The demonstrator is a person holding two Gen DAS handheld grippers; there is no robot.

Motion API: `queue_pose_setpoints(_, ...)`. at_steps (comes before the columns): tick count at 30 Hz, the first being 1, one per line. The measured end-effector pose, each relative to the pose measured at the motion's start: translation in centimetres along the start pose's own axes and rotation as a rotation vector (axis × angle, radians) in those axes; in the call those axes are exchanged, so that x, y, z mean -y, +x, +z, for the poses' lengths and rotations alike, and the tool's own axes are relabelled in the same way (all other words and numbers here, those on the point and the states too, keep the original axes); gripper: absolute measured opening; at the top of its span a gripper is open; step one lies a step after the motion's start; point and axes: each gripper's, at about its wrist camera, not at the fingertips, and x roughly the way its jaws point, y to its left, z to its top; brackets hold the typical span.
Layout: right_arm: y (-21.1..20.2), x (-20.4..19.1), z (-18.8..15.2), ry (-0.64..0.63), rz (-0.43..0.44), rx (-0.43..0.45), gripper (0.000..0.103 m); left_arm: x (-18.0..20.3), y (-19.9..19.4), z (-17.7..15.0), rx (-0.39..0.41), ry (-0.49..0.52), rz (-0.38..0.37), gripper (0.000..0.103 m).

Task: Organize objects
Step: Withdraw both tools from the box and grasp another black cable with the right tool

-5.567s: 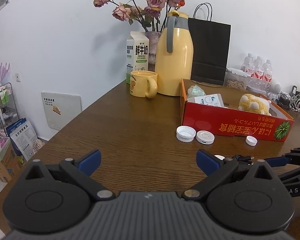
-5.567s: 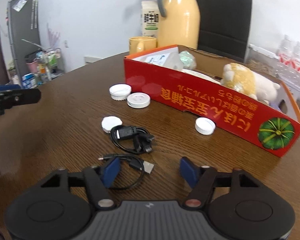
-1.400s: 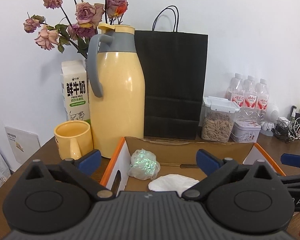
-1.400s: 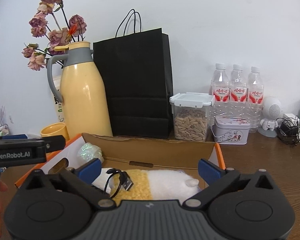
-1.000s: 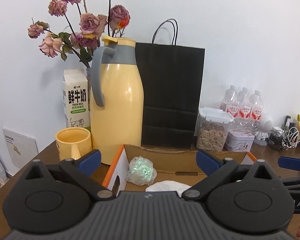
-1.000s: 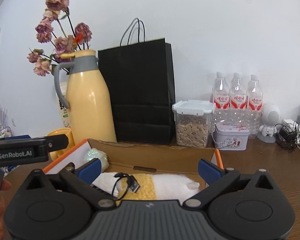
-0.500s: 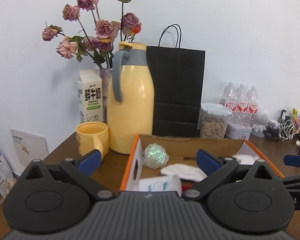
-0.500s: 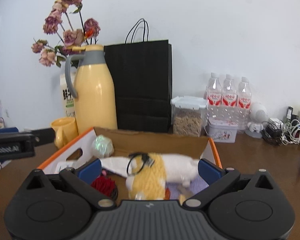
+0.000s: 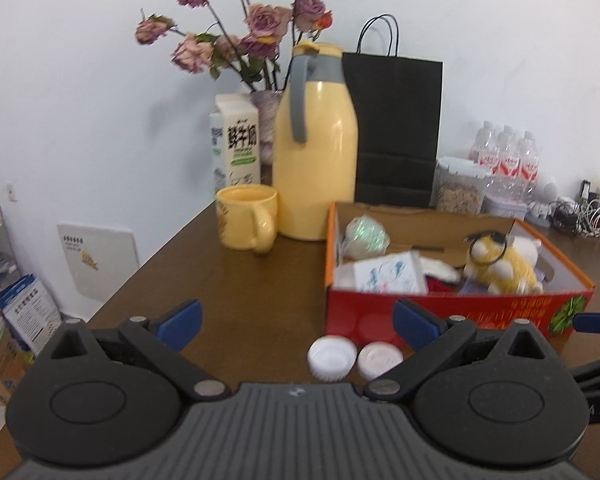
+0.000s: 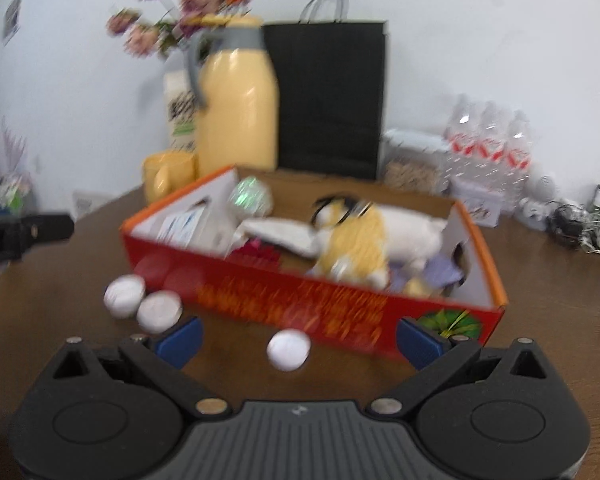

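red box, yellow jug, black bag

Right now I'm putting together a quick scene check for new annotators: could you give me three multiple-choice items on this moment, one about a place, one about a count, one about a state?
1. Where does the black cable lie?
A. On the table by the caps
B. On the plush toy in the red box
C. Inside the yellow mug

2. How many white caps lie on the table in front of the box?
A. One
B. Three
C. Five

3. How do the right gripper's jaws stand?
A. Open and empty
B. Shut on a cap
C. Shut on the cable

Answers:
1 B, the black cable loops over the plush toy inside the red box.
2 B, the right wrist view shows three white caps, two together at left and one alone.
3 A, the right gripper has its blue pads wide apart with nothing between them.
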Motion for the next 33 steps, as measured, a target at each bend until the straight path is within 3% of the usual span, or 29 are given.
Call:
queue_pose_setpoints(12, 1.4, -3.4, -2.0, -0.018, 0.207, -0.159, 0.103, -2.1, -0.8, -2.6, -0.077, -0.02, 0.012, 0.103)
queue_pose_setpoints(25, 3.7, -5.0, -1.6, -0.015, 0.197, -0.175, 0.102, -2.6, -0.2, -3.4, -0.11, -0.038, -0.003, 0.103)
queue_pose_setpoints(27, 3.6, -5.2, -1.9, -0.042, 0.193, -0.162, 0.099, -2.6, -0.1, -3.4, -0.112, -0.037, -0.003, 0.103)
queue_pose_setpoints(30, 3.3, -5.3, -2.0, -0.067, 0.19, -0.138, 0.085, -2.5, 0.2, -3.5, -0.123, -0.035, -0.001, 0.103)
queue_pose_setpoints(33, 2.9, -5.2, -2.1, -0.08, 0.211, -0.112, 0.063, -2.3, 0.5, -3.6, -0.13, -0.028, -0.003, 0.103)
